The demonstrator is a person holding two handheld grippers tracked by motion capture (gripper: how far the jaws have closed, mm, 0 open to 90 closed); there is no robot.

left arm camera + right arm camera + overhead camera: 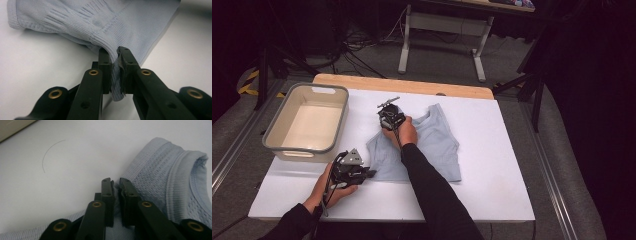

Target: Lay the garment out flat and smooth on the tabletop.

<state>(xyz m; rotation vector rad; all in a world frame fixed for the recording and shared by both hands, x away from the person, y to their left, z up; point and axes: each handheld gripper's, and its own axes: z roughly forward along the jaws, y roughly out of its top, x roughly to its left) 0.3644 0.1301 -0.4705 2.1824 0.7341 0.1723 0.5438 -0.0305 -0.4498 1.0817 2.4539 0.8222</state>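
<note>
A light blue sleeveless top [432, 145] lies flat on the white table [492, 195]. My left gripper [371, 173] is at the top's near left corner. In the left gripper view the left gripper [113, 53] is shut on a fold of the ribbed hem of the top [100, 20]. My right gripper [383, 125] sits at the top's far left part, near a shoulder strap. In the right gripper view the right gripper [115, 182] pinches fabric of the top [162, 177] beside the mesh panel and a ribbed band.
An empty beige bin [307, 90] with a grey rim stands at the table's left side, close to both grippers. A wooden strip [402, 84] runs along the far edge. Bare white surface lies to the right of the top and in front of it.
</note>
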